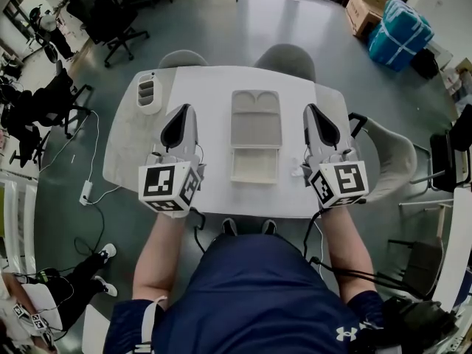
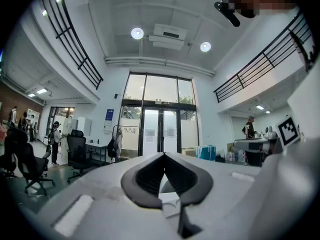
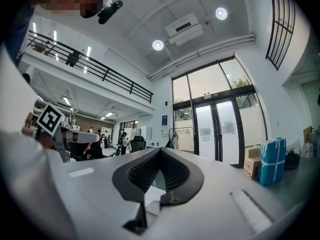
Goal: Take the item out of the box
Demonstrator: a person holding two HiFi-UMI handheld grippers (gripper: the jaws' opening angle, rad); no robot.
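The open box lay mid-surface between the left gripper and the right gripper, touching neither; its contents could not be told from the pale moulding. Both grippers' jaws were pressed together, holding nothing. A small grey container stood far left (well clear of the box). The blue door sign was too small to read.

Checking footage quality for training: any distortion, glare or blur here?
Head view: fisheye curves the table edges; even light, sharp. Left gripper view: dark round vignette, lamps flare. Right gripper view: same vignette, bright lamps, doors washed out.
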